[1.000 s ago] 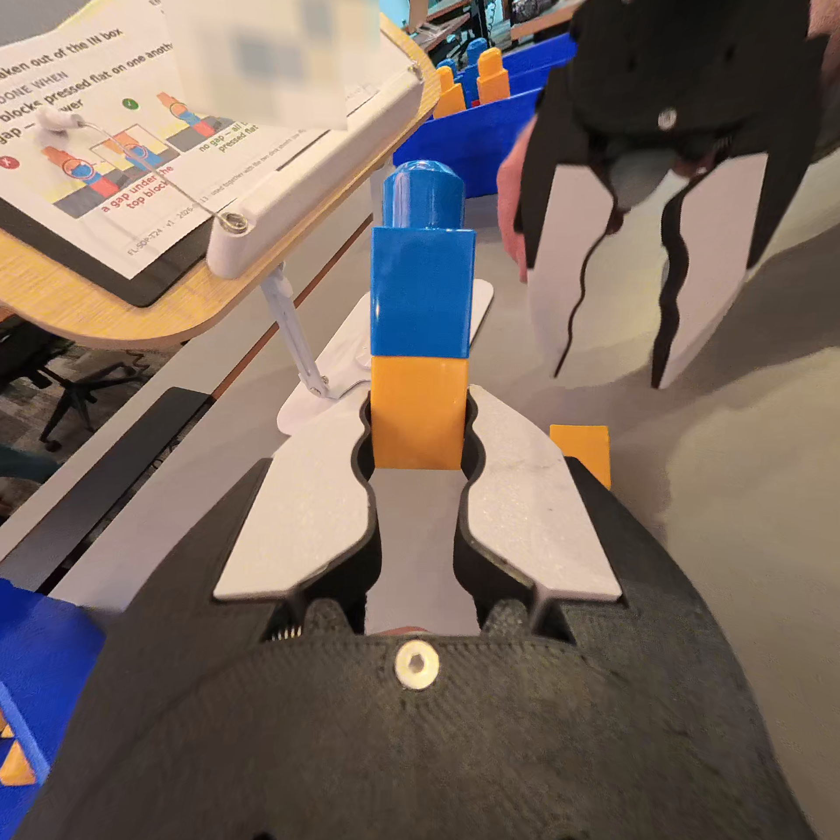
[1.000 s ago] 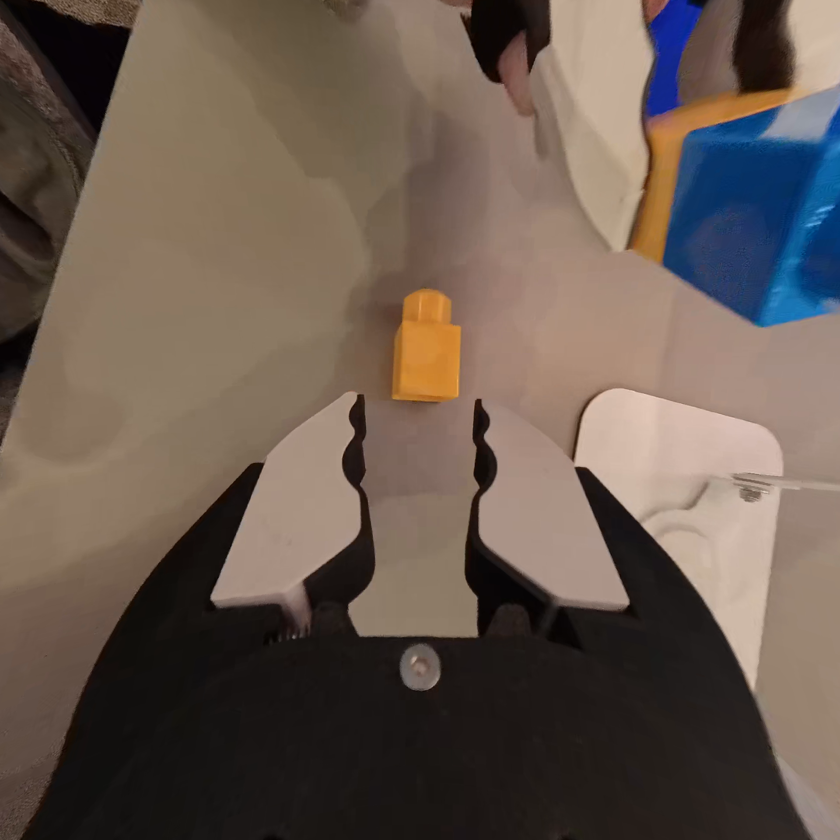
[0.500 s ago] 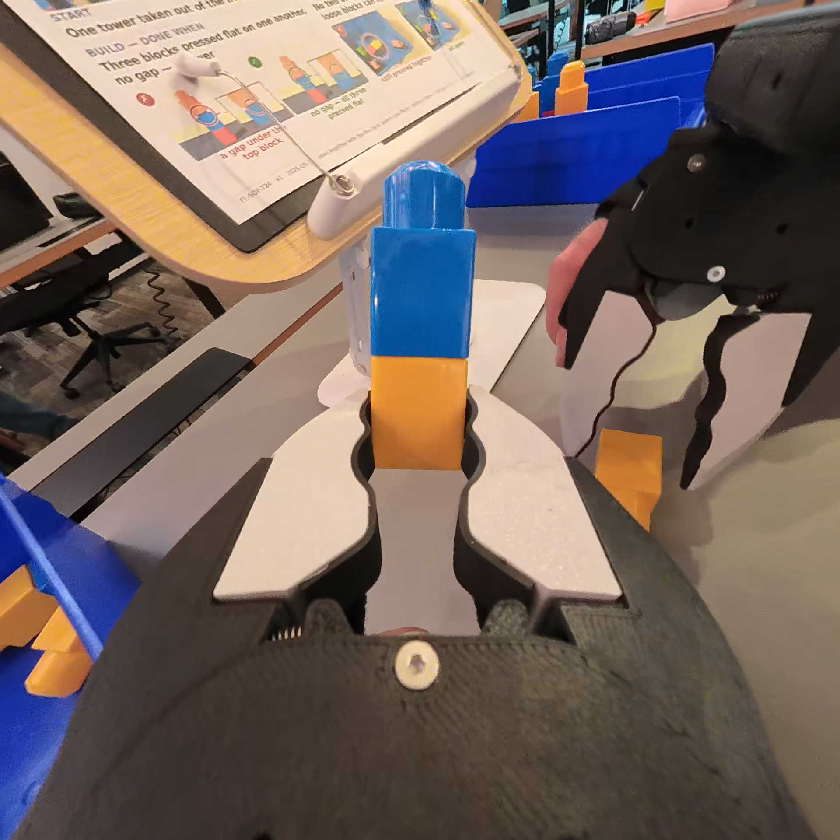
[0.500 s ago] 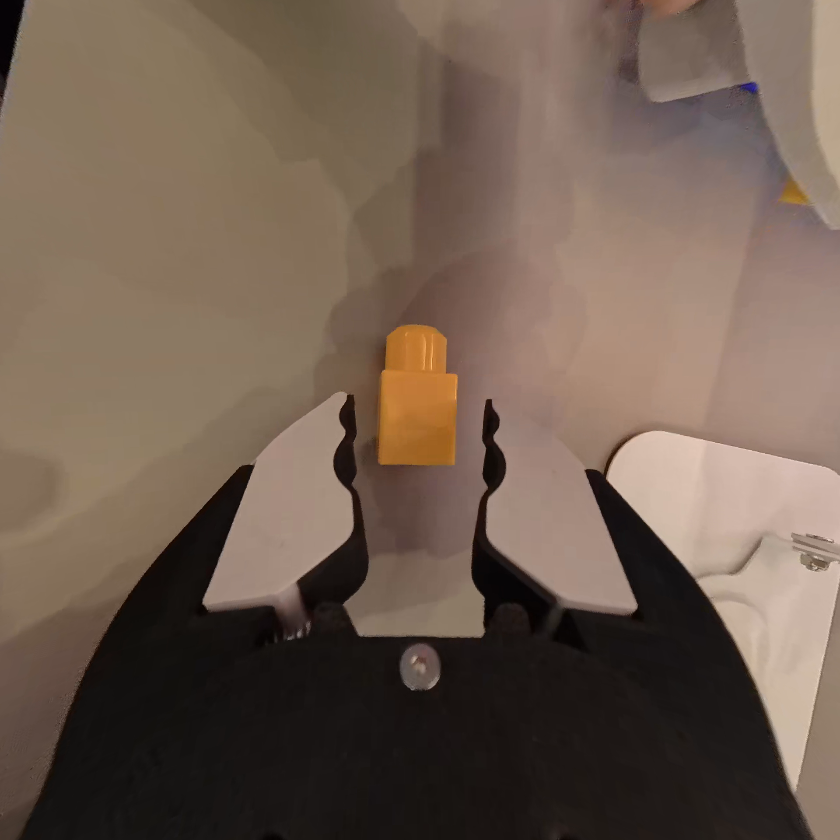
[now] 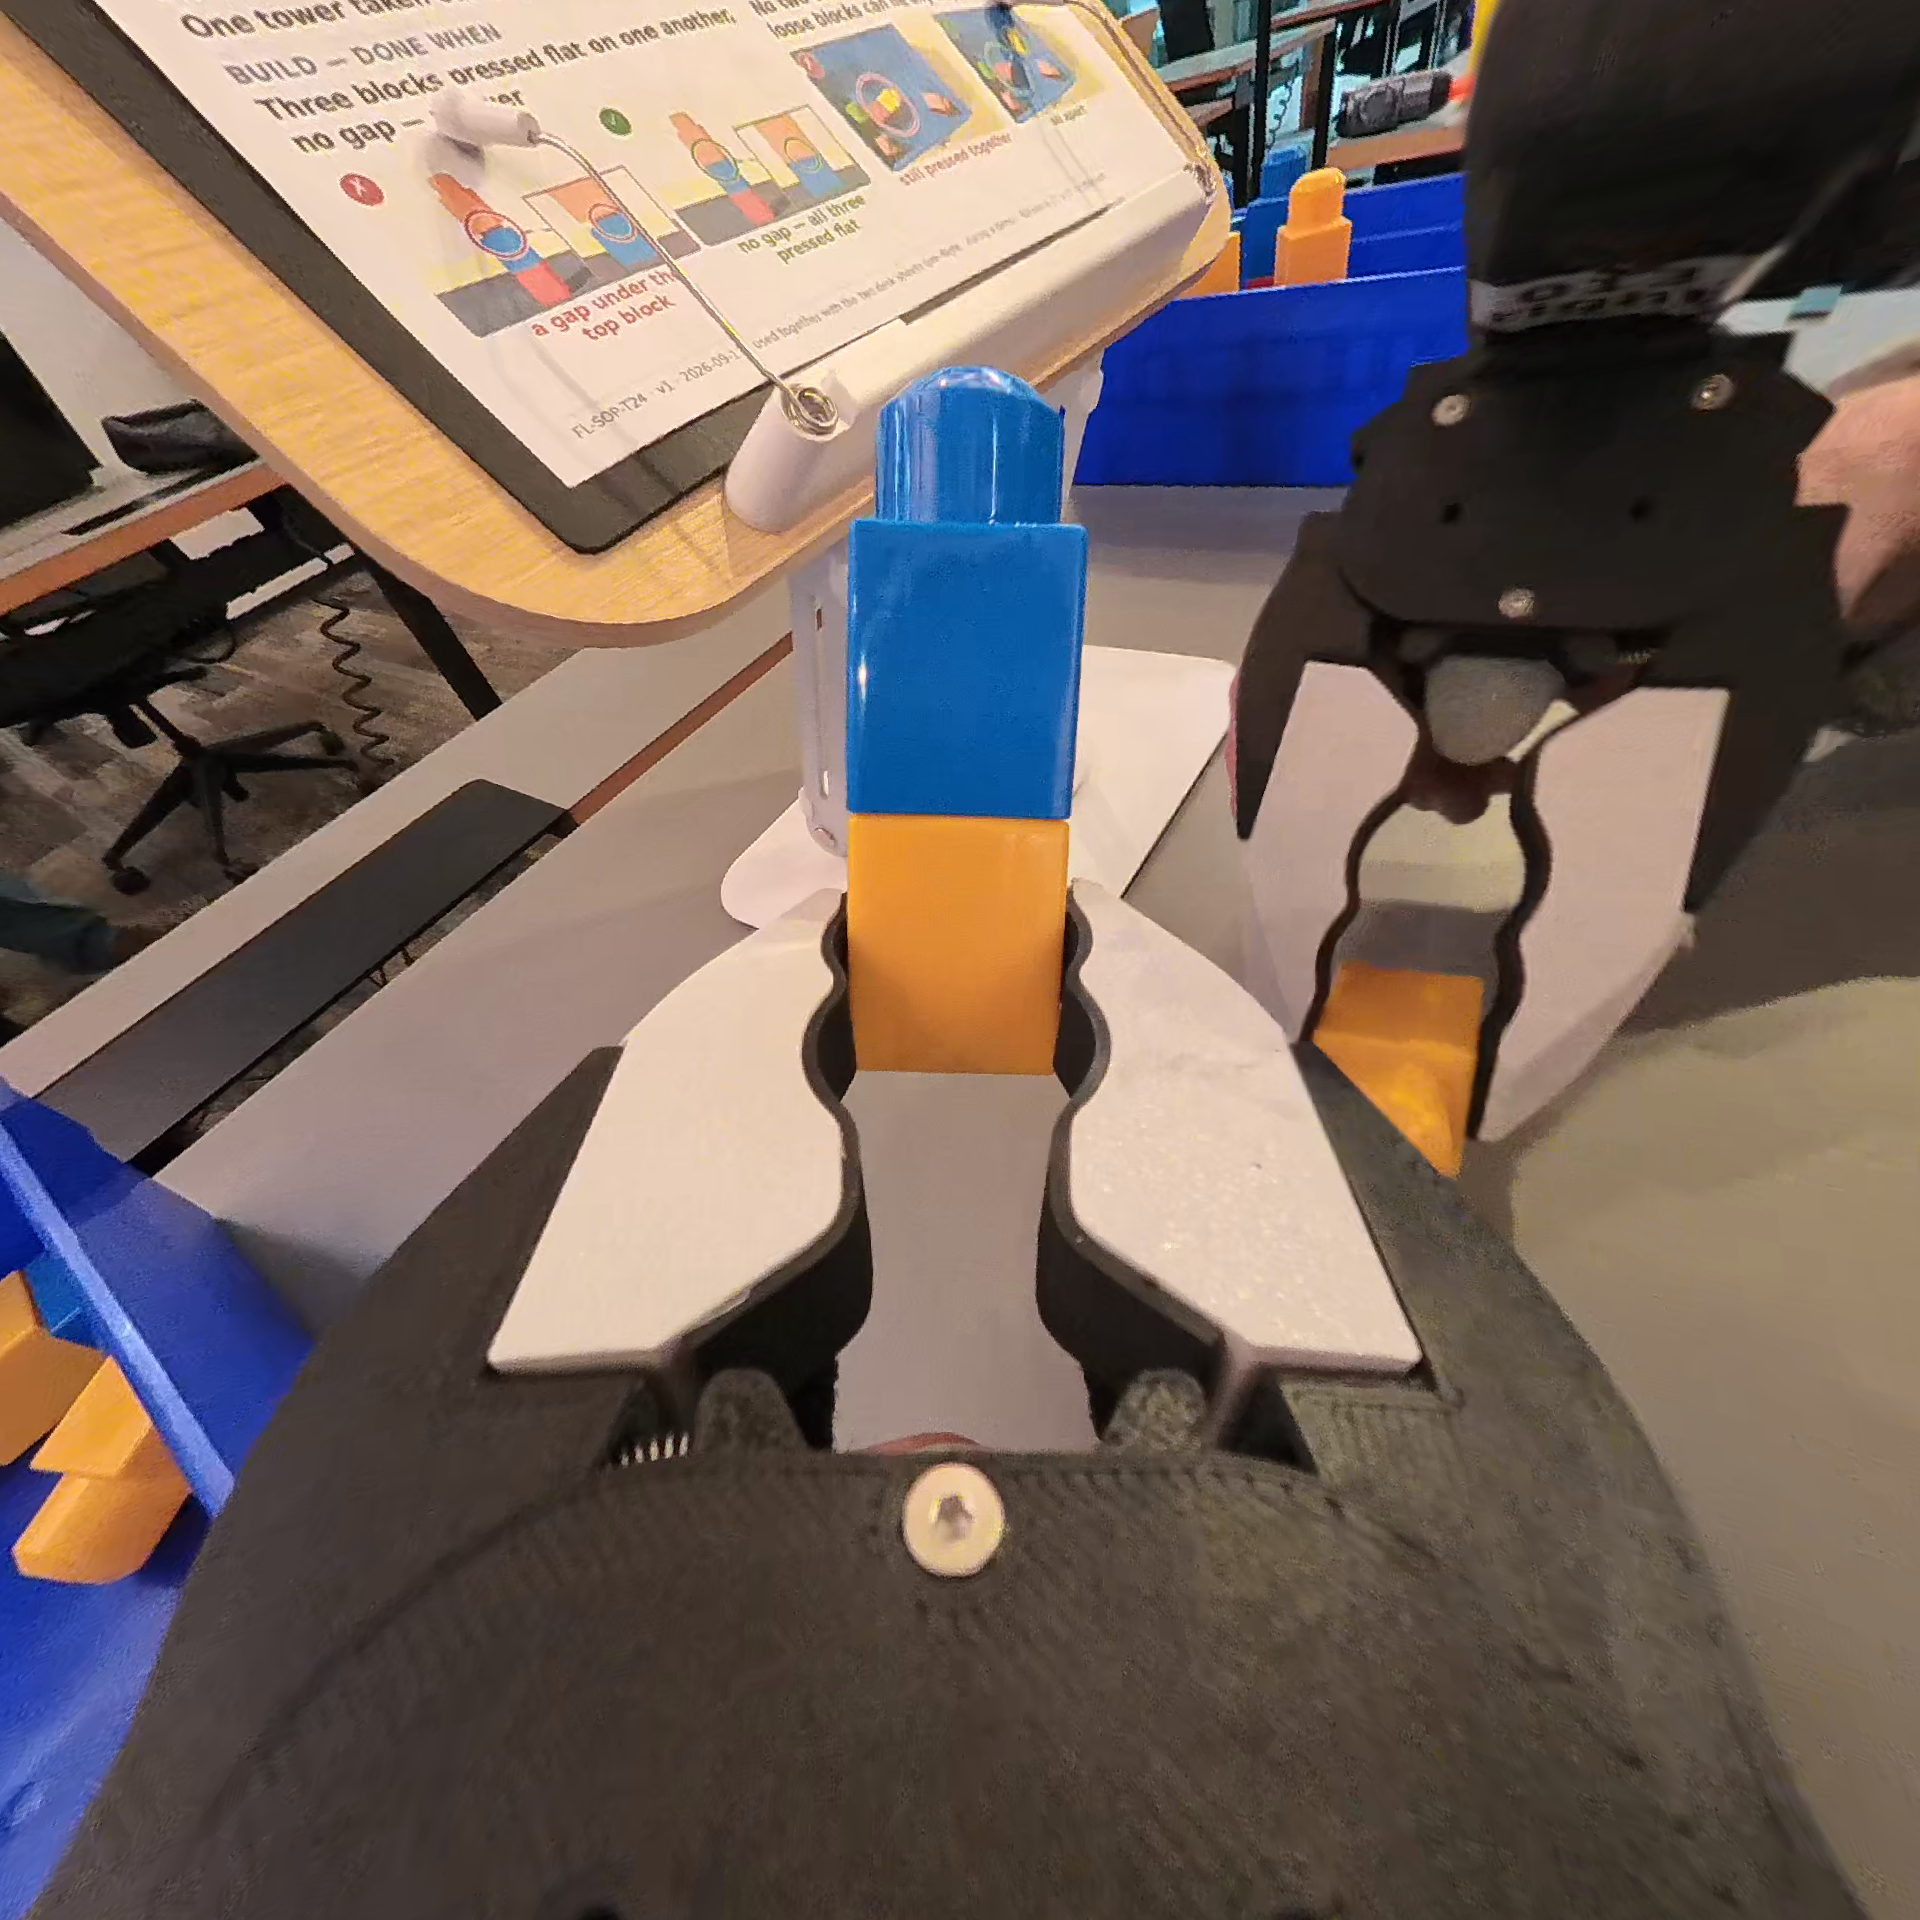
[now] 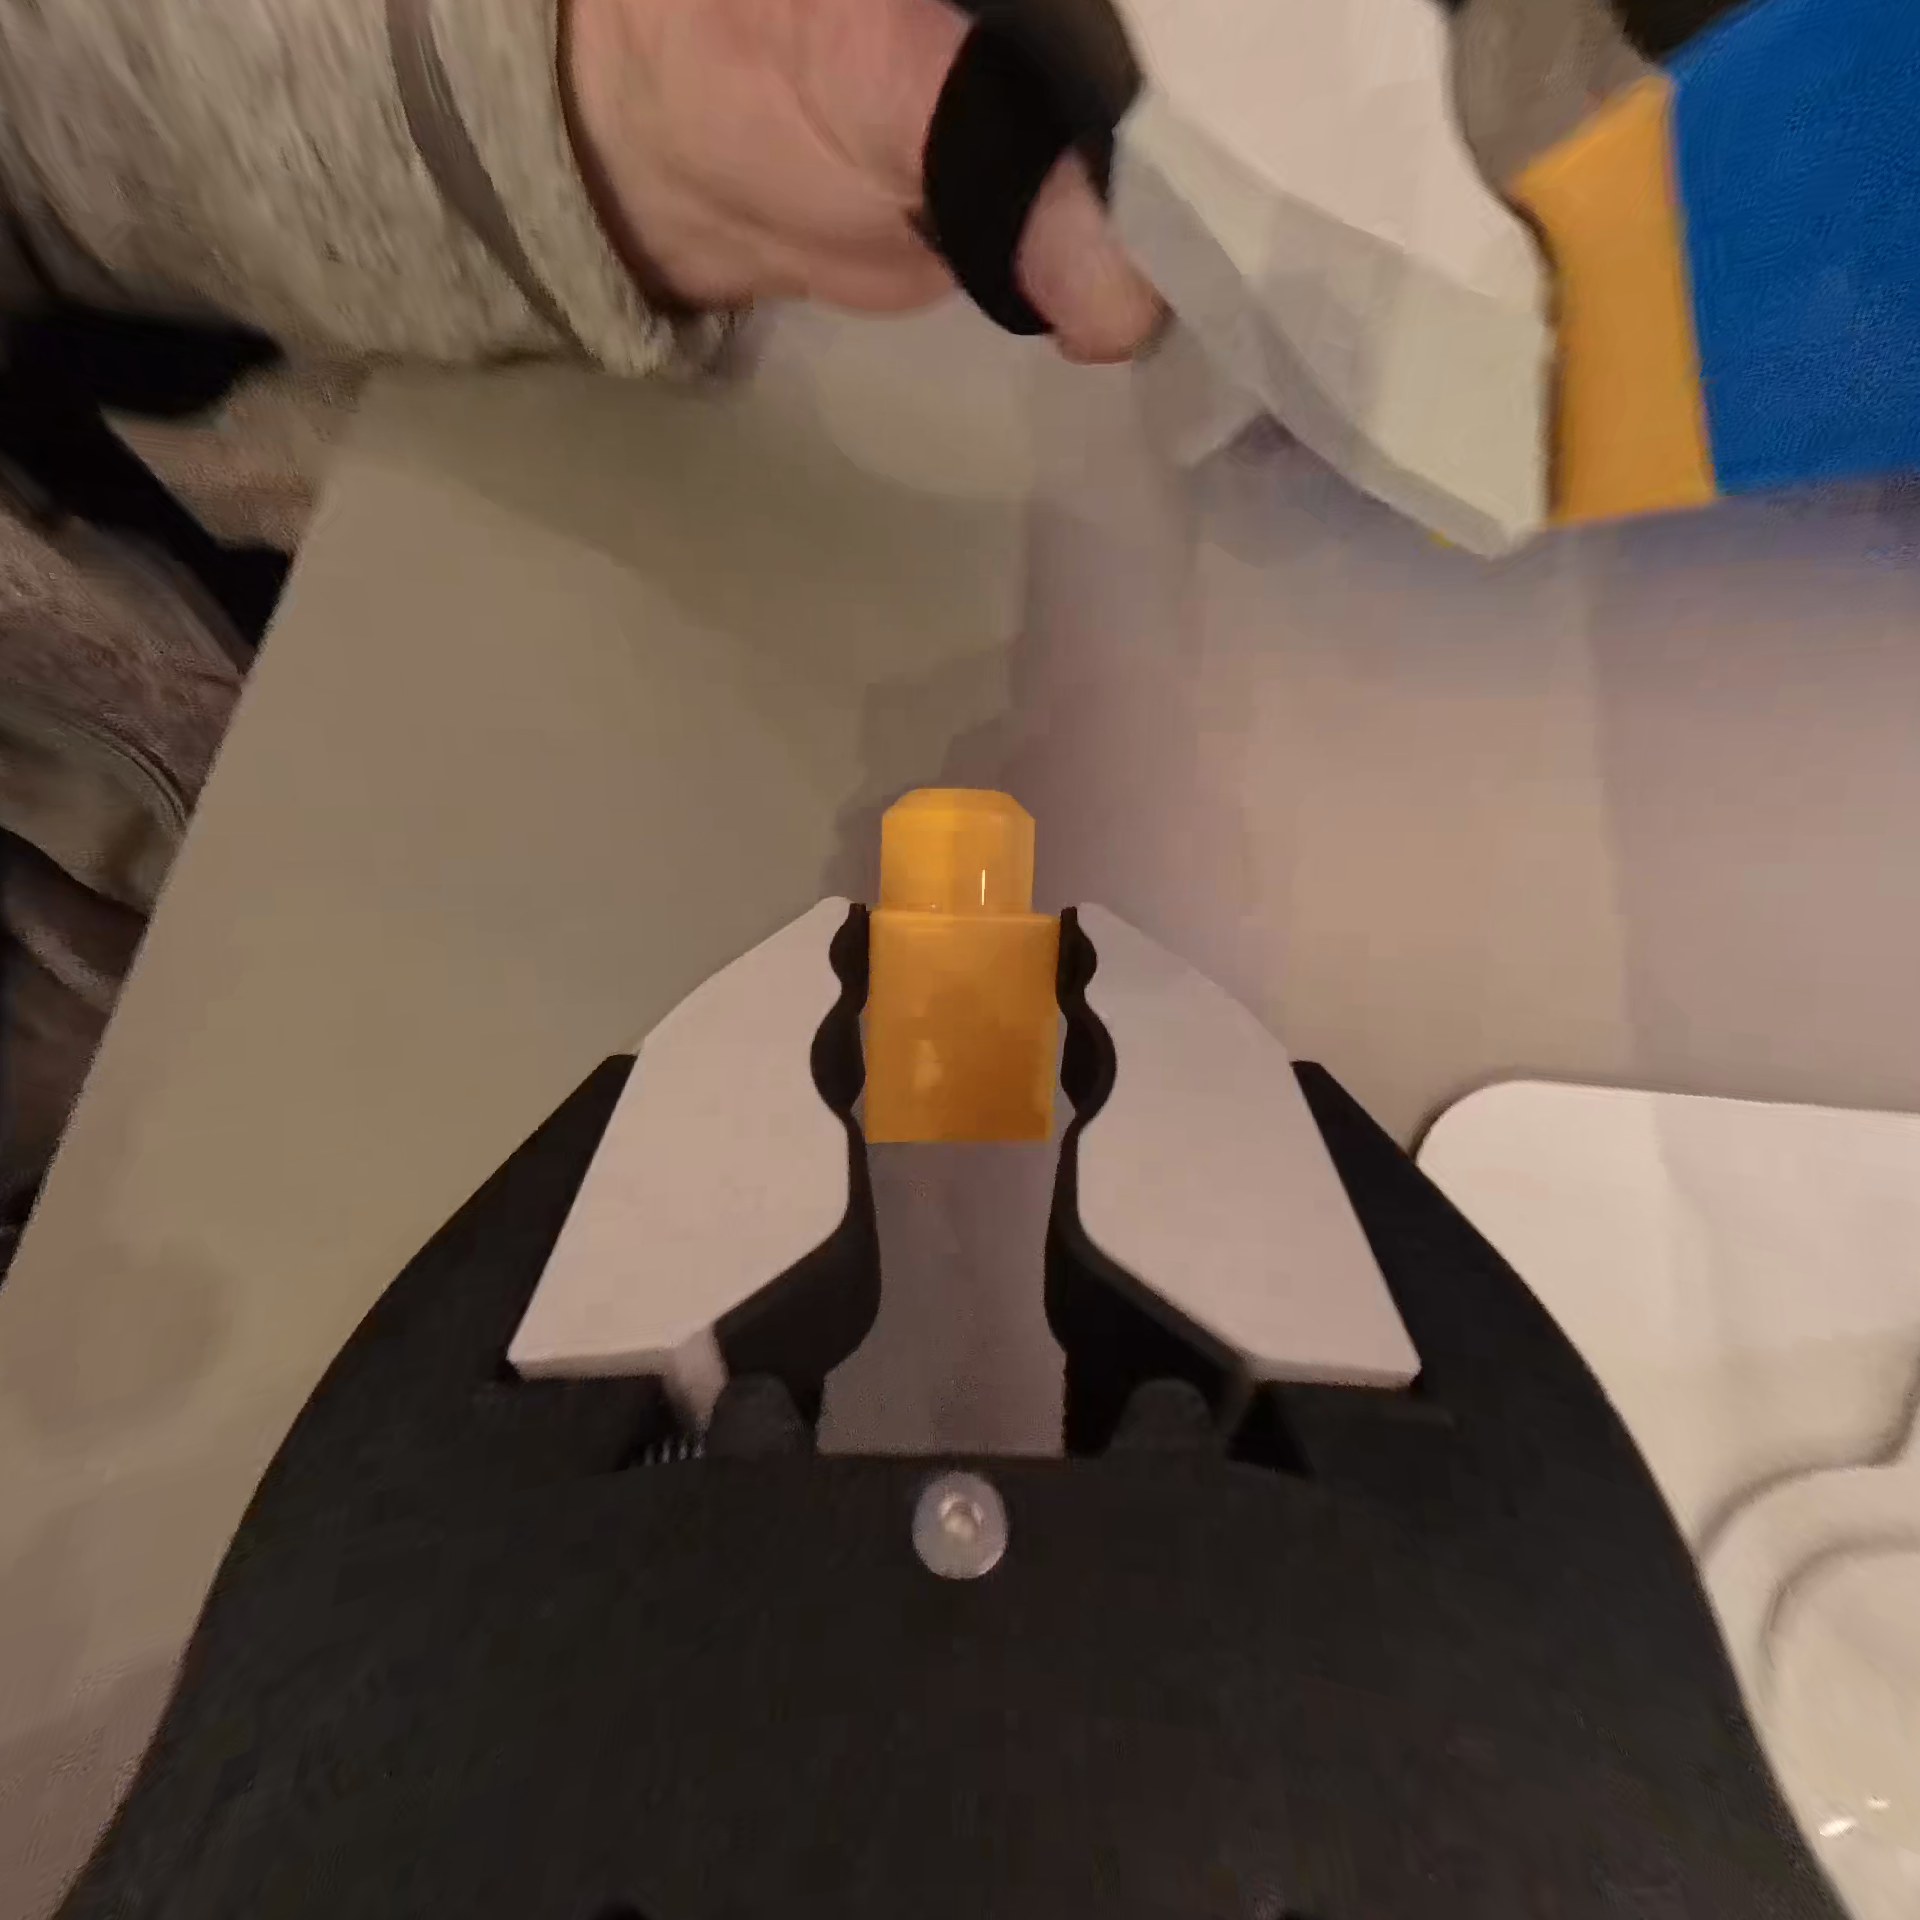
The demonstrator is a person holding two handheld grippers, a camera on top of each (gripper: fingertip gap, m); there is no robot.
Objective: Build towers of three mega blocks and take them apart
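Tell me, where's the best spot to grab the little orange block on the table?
Probably its two flat sides, coming straight down from above. The orange block is square with a round knob on one end, so flat walls suit the pads; the right gripper pinches it just so.

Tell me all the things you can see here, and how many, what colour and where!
Blue block: one, blue, stacked on an orange block in the left gripper.
Orange block: one, orange, under the blue block, pinched by the left gripper.
Loose orange block: one, orange, on the table, pinched by the right gripper.
Blue bins: at least two, blue, behind and at lower left, with orange blocks inside.
Instruction sheet: one, white, on a tilted wooden board.
Table: one, grey.
White stand base: one, on the table.
Left gripper: black and white.
Right gripper: black and white.
Hand: one, on the left gripper.
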